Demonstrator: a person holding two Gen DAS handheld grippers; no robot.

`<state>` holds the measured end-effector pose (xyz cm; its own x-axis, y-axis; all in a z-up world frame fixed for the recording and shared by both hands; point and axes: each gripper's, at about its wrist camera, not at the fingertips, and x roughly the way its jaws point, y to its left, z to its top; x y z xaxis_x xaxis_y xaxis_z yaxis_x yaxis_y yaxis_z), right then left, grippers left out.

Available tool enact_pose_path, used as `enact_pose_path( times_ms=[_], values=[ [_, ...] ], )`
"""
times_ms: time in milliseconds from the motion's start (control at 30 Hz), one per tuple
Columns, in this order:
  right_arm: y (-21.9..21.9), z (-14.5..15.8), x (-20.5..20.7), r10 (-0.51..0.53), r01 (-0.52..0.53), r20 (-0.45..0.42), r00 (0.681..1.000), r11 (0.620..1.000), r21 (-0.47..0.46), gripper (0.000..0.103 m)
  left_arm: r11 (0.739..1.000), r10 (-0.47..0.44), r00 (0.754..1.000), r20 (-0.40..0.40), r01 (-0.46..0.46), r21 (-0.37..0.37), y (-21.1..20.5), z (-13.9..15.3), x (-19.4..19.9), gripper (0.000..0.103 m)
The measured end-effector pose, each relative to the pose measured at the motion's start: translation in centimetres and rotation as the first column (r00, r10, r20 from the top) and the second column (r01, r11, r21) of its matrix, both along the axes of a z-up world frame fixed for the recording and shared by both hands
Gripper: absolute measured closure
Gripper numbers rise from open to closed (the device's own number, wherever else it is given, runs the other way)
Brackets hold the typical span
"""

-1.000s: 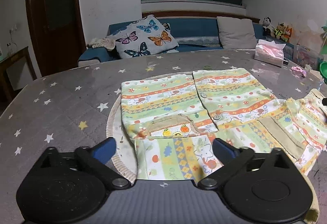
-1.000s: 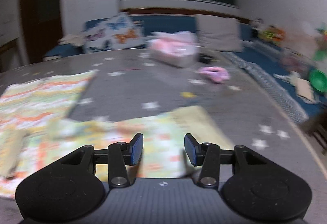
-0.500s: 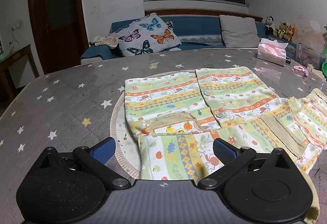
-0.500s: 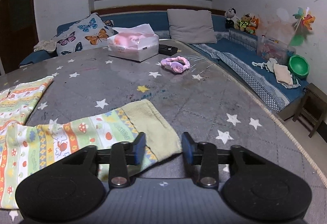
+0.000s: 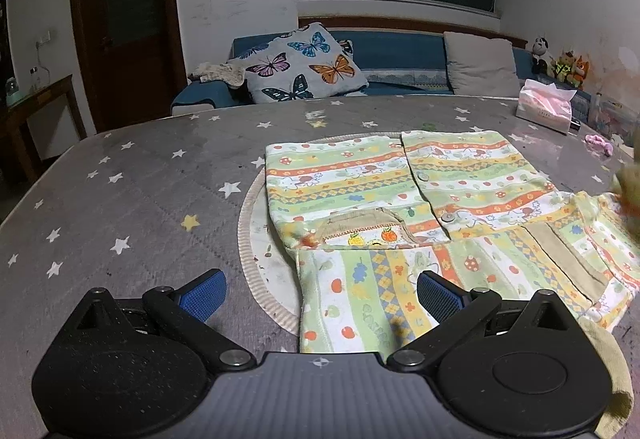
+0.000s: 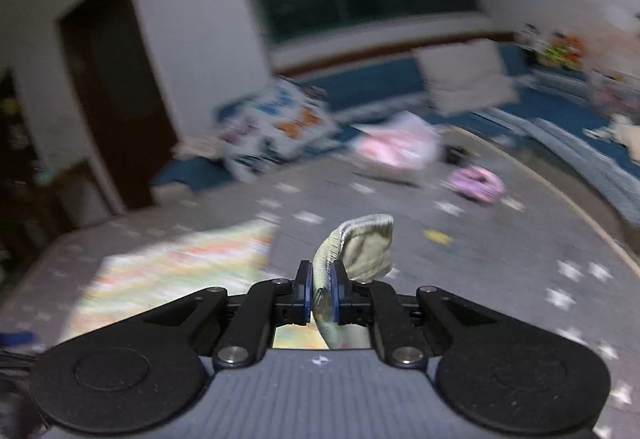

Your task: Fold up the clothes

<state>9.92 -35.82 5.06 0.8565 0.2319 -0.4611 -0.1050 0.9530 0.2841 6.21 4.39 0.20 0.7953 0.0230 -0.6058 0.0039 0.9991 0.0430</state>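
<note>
shirt (image 5: 400, 191) flat | collar nearest | right gripper (image 6: 321, 293) pinching cuff (image 6: 366, 245), seemingly upright

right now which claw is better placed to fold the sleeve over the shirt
Right. The right claw is already shut on the beige cuff of the sleeve, lifted off the table. The left claw is open and holds nothing, low over the other sleeve, folded across the shirt.
</note>
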Motion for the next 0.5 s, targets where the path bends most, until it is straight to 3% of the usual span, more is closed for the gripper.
enact_pose_path(
  times_ms=[233,500],
  values=[
    [8.8,4.0,0.5,0.251,-0.253,0.082,0.964,0.967,0.014,0.095,0.999,0.019,1.000,0.023,-0.018,-0.028,1.6,0.0,-1.4,0.000],
    [18.1,3.1,1.6,0.438,-0.438,0.039,0.898,0.899,-0.010,0.095,0.996,0.067,0.997,0.033,-0.065,-0.066,4.1,-0.2,-2.6,0.000]
  ],
)
